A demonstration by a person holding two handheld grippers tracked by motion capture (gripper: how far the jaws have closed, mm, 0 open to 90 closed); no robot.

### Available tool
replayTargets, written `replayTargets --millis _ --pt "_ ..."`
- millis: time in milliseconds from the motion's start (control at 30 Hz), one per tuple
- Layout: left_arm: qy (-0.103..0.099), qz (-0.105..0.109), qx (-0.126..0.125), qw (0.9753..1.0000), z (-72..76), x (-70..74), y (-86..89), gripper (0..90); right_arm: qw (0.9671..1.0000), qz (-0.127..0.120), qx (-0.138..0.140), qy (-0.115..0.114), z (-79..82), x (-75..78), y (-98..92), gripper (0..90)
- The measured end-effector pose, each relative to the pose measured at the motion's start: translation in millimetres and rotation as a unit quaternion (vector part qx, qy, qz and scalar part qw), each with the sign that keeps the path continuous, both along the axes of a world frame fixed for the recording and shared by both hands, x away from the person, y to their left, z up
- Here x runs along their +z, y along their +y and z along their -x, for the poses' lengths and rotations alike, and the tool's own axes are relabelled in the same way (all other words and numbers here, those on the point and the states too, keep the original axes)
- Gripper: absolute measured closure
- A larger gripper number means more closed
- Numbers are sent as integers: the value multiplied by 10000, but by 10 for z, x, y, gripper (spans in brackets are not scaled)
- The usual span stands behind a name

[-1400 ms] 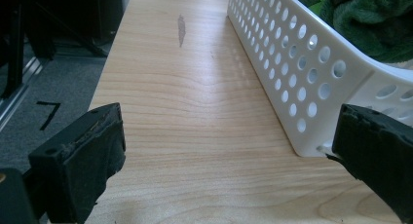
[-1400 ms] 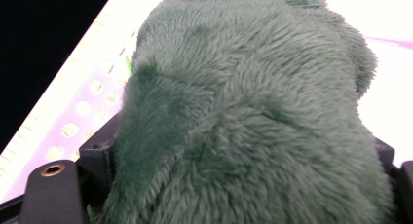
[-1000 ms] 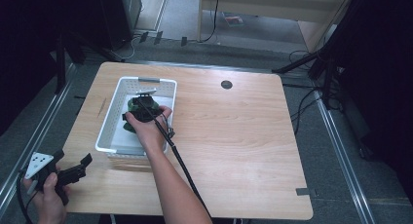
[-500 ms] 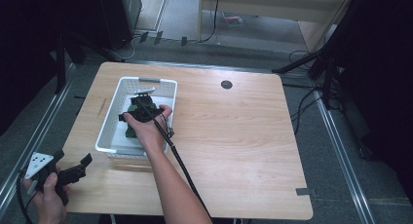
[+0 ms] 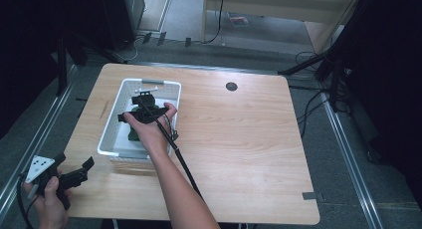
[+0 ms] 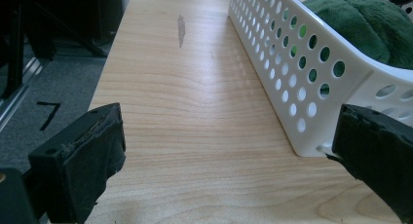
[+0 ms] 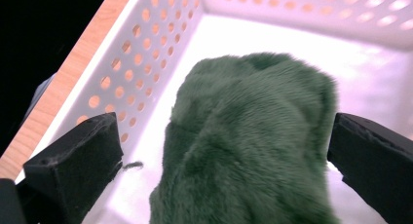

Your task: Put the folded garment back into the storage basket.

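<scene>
Right gripper view: the green plush toy (image 7: 248, 141) lies on the floor of the white perforated basket (image 7: 122, 68), directly between the two black jaws, which stand wide apart on either side of it and touch nothing. Pile is dense and fuzzy, with rounded lobes; no hard parts visible. Judgement: light, soft, compressible, not fragile. It should squash under the pads rather than resist, so a shallow nip on loose fur may pull free, and a grip across the fullest part of the body looks most secure. Fur is unlikely to be slippery against the pads. High view: right gripper (image 5: 142, 97) held over the basket (image 5: 112, 132) by the right hand (image 5: 149, 124), with the toy (image 5: 133, 135) partly hidden under the hand; the basket sits on the left part of the wooden table (image 5: 239, 154). Basket walls stand close to the toy on one side, so the jaw on that side has little room; closing along the basket's length may be easier, though I cannot tell the exact clearance. Left gripper (image 5: 74, 175) is held near the table's front left corner, apart from the basket. Left gripper view: jaws spread, empty, aimed along the bare tabletop (image 6: 195, 136) beside the basket wall (image 6: 302, 73), green plush (image 6: 360, 24) visible over the rim.
</scene>
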State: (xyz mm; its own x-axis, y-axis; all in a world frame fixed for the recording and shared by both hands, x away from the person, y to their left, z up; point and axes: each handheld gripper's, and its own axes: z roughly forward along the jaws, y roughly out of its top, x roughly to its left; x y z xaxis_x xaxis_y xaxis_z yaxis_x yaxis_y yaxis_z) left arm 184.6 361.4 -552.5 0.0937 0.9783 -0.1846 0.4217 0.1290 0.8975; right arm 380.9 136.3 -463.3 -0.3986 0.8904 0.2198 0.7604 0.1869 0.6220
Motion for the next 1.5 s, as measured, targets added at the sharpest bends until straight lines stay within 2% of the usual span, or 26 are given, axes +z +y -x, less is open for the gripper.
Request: replayTargets --millis 300,667,900,1000,1133,1400,1500 --pt "12 -18 4 10000 -2 0 -2 0 9996 -25 -64 -276 51 203 -169 0" --pt "8 -12 6 10000 -3 0 -4 0 9976 -161 -225 -634 124 417 -538 0" --pt "15 -19 6 10000 -3 0 -3 0 9960 -124 -417 -783 126 445 -831 0" --pt "19 -25 4 10000 -3 0 -3 0 9955 -169 -515 -771 127 443 -975 0" --pt "21 -25 7 10000 -4 0 -3 0 9951 -104 -577 -798 142 438 -1127 0" --pt "21 -46 7 10000 -4 0 -4 0 9929 -94 -758 -914 184 387 -1480 0" --pt "25 -41 5 10000 -5 0 -4 0 9922 -159 -820 -929 200 354 -1617 0"
